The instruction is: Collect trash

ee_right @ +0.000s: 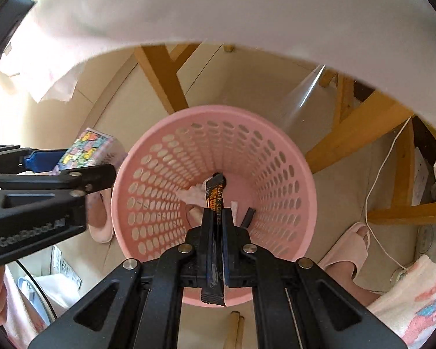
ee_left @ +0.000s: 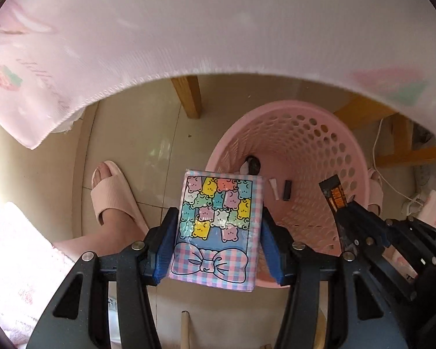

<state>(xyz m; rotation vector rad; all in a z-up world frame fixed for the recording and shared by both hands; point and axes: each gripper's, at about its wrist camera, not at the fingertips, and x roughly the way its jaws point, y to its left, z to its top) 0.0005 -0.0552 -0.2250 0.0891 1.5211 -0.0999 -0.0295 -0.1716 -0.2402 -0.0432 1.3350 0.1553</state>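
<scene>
My left tongs are closed on a tissue pack printed with pastel bears and a bow, its blue pads pressing both long sides; it fills the lower centre of the left wrist view, over the near left rim of the pink basket. In the right wrist view the same pack sits at the left edge, just beside the basket rim.

My right tongs are pinched nearly shut on a black coffee sachet, which stands upright between the fingers over the basket's mouth, lower centre of that frame. At the basket's bottom lie crumpled white tissue, a small black stick and a dark lump. My feet in pink slippers stand on the tiled floor either side of the basket. Pink cloth hangs across the top of both frames.
</scene>
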